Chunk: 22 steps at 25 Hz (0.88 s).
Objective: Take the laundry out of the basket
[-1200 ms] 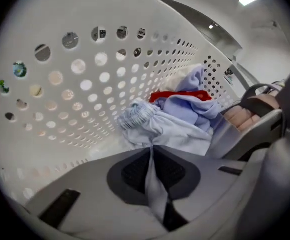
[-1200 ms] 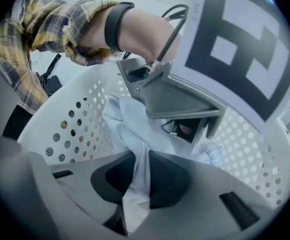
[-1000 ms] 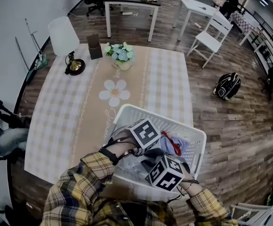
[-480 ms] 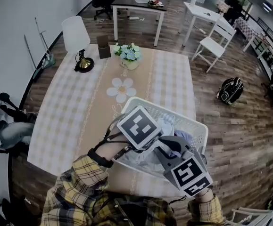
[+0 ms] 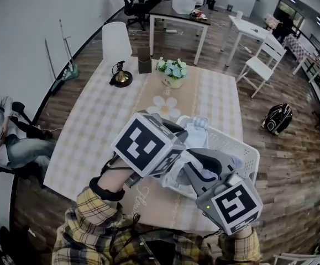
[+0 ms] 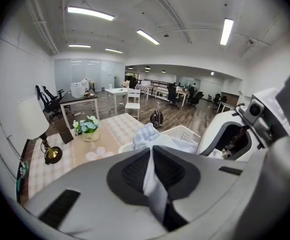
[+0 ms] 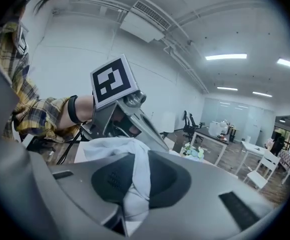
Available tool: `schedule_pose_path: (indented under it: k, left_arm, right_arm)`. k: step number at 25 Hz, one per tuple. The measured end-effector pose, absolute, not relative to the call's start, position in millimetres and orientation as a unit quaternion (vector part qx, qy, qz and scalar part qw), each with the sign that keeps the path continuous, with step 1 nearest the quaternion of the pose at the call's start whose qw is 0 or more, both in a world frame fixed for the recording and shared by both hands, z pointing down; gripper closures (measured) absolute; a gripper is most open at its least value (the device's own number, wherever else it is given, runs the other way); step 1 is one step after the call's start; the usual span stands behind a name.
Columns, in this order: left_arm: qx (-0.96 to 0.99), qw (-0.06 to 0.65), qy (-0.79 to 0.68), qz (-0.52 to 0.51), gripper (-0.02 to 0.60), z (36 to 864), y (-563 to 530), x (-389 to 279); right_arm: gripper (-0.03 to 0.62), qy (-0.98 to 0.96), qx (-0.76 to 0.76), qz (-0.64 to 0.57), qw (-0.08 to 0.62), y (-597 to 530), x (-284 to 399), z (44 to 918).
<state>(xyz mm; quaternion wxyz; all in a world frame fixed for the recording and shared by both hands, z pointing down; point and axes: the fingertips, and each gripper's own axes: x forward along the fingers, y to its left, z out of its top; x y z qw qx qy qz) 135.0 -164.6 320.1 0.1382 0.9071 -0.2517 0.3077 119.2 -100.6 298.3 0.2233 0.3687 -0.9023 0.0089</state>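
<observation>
Left tongs (image 6: 152,171) and right tongs (image 7: 134,179) each clamp the pale cloth (image 5: 195,130); raise evenly until it clears the basket (image 5: 244,152)

White basket (image 5: 238,148), pale blue laundry (image 5: 195,130)

No word, number or brand can be read. Cursive lettering is printed on the table runner (image 5: 146,199) just beneath the left gripper (image 5: 176,162), but it cannot be made out (only black-and-white square patterns are borne by its cube (image 5: 146,143)).
</observation>
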Motion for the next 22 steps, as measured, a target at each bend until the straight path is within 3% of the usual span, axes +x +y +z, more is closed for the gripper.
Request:
schedule_pose_path:
  k: [7,22]
  left_arm:
    - [0.912,0.171,-0.247,0.28,0.537,325.7,-168.3,41.3]
    - [0.909,0.169,-0.245,0.291,0.537,340.1,-194.5,-132.9]
  right_arm:
    - [0.513,-0.901,0.365,0.003,0.232,-106.6,24.4,298.9]
    - [0.514,-0.899,0.375,0.004,0.225,-135.0,-151.3,312.8]
